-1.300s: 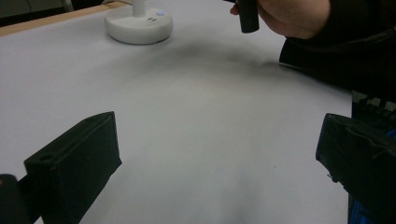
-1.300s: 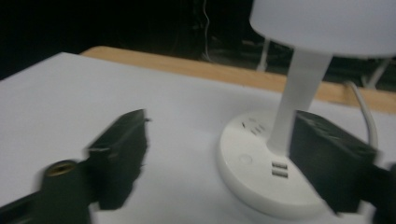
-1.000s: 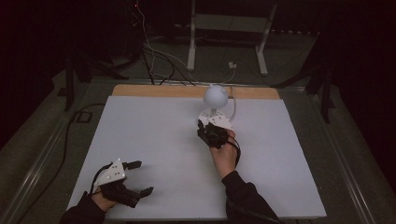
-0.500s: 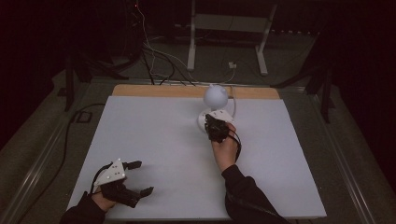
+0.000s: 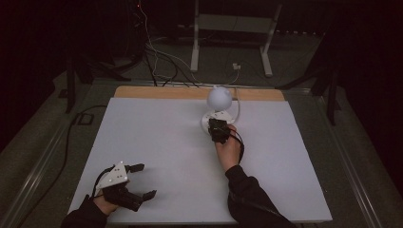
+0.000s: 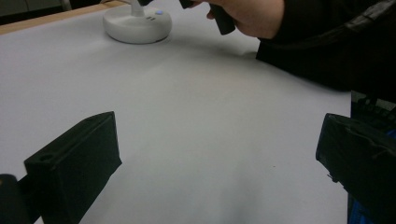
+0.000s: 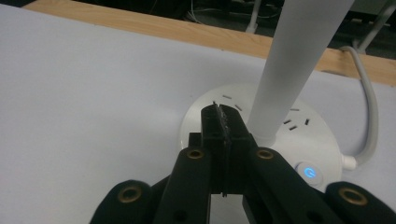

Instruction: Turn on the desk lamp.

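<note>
The lamp [image 5: 218, 107] stands on the counter [image 5: 157, 142] near its far edge. The right hand-held gripper [image 5: 219, 129] sits over the lamp's near side. The left hand-held gripper [image 5: 124, 183] lies well apart from the lamp, at the counter's near-left corner.

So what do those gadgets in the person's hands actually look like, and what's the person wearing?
Each hand holds a black two-jaw gripper. The left gripper carries a grey three-cornered plate dotted with small dark holes, and its jaws are thick, blocky black pads. The right gripper has black linkage arms with brass-coloured rivets, and a black cable loops beside it. The person wears dark long sleeves.
</note>
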A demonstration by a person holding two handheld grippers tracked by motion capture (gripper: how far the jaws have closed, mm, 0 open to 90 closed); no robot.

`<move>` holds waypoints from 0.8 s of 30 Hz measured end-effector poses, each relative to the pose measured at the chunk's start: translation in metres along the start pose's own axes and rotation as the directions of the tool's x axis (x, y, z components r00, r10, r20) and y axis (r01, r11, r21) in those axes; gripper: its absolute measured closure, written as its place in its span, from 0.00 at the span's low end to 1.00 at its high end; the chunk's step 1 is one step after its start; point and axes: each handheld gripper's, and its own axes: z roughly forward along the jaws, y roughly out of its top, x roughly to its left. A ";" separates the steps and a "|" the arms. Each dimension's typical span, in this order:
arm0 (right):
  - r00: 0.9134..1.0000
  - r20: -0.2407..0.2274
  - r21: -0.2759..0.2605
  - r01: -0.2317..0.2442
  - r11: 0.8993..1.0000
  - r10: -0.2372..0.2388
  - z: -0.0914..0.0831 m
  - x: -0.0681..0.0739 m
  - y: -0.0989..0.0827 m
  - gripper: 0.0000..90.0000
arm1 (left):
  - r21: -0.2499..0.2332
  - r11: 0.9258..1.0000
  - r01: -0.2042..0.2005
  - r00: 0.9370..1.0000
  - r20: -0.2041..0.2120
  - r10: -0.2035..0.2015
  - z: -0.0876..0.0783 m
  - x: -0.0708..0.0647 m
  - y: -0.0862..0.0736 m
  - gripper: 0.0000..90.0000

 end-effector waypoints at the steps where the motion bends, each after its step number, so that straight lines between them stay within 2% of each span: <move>1: 1.000 -0.002 0.005 -0.003 1.000 0.003 0.001 0.000 0.000 1.00 | 0.001 1.000 0.000 1.000 0.000 0.000 0.000 0.000 0.000 0.00; 24: 1.000 -0.004 0.056 0.000 0.998 0.000 0.019 -0.001 -0.007 1.00 | -0.001 1.000 -0.001 1.000 0.002 0.001 0.000 0.000 0.000 0.00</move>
